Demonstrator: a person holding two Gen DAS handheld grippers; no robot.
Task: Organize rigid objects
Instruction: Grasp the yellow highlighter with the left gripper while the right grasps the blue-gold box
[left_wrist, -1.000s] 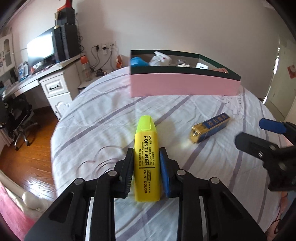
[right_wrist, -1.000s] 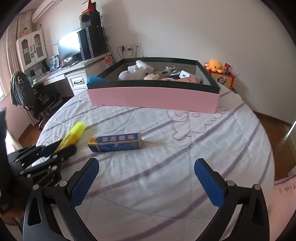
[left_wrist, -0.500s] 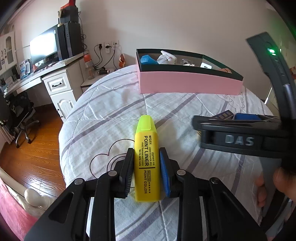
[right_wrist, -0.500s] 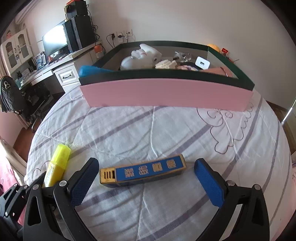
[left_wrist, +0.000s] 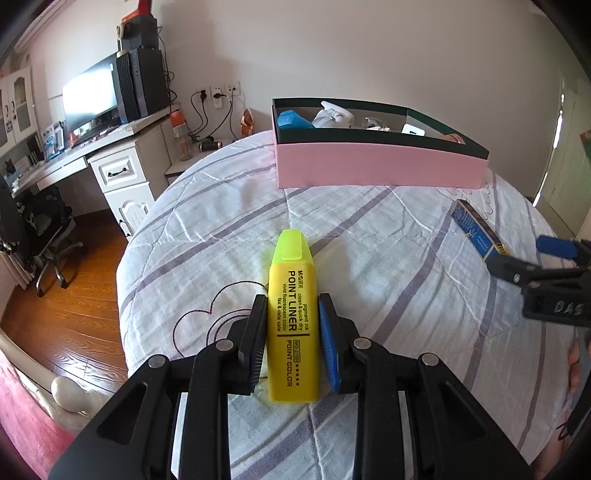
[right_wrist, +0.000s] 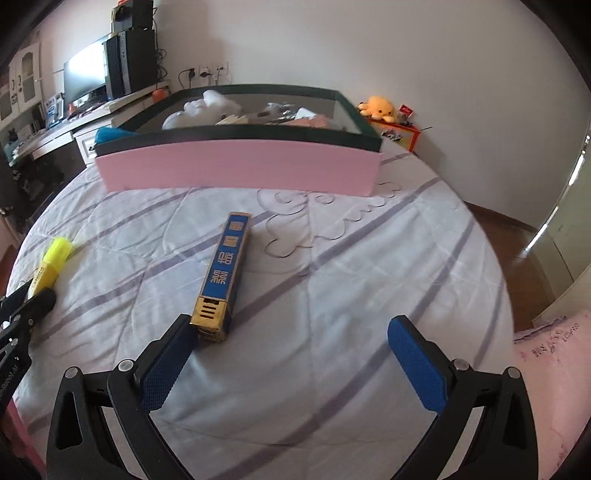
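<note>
A yellow highlighter (left_wrist: 293, 314) marked POINT LINER lies on the striped bedspread (left_wrist: 369, 266), and my left gripper (left_wrist: 293, 310) is shut on its barrel. In the right wrist view the highlighter (right_wrist: 50, 264) shows at the far left. A long blue and gold box (right_wrist: 223, 275) lies lengthwise on the bed, its near end just by the left fingertip (right_wrist: 177, 339) of my right gripper (right_wrist: 295, 332), which stands wide open with nothing between its pads. The left wrist view shows that box (left_wrist: 478, 230) at the right, beside the right gripper (left_wrist: 532, 258).
A pink storage box (right_wrist: 240, 171) with a dark rim stands at the far side of the bed, holding several items. A desk (left_wrist: 85, 158) with a monitor and a chair stand to the left. A yellow plush toy (right_wrist: 382, 107) sits at the back right.
My right gripper swung around and pulled back, so the blue box now lies lengthwise ahead of it instead of crosswise between its fingers. The left gripper kept its hold on the highlighter.
</note>
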